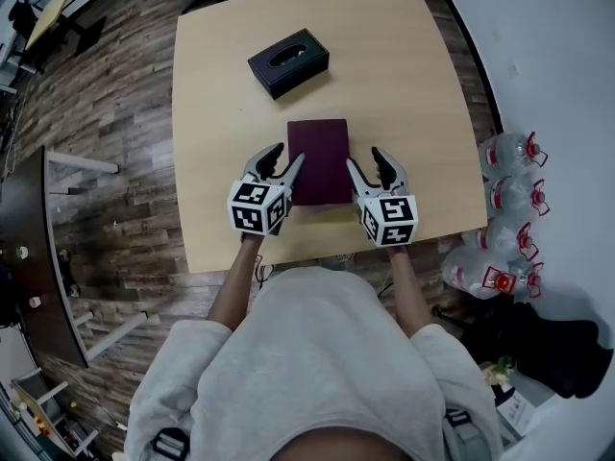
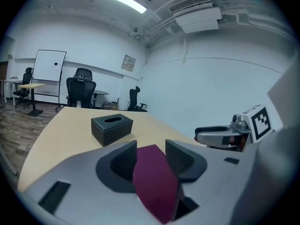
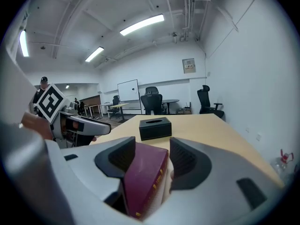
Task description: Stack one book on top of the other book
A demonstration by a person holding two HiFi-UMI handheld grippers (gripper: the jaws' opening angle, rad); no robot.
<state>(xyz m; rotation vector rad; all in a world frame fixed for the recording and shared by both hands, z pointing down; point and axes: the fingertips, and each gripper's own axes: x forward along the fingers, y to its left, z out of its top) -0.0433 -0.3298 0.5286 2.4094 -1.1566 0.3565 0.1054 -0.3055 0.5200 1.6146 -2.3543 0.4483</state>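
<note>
maroon book (image 1: 320, 152) is pinched at opposite side edges by left gripper (image 1: 288, 157) and right gripper (image 1: 363, 158). black tissue box (image 1: 288, 61) is noted beyond it on table (image 1: 404, 84).

A: Where does the head view look from?
B: From above the person, steeply down on the table (image 1: 404, 65). The left gripper (image 1: 288, 154) and right gripper (image 1: 363, 157) sit mid-frame, not close.
A: And the 2 gripper views?
B: Each rides just behind its own jaws, very close to them, facing nearly level across the tabletop into the room.
A: What overlaps?
B: All 3 views catch the maroon book (image 2: 152, 182) and the black tissue box (image 3: 155, 127). Each gripper view also shows the other gripper at its side.
</note>
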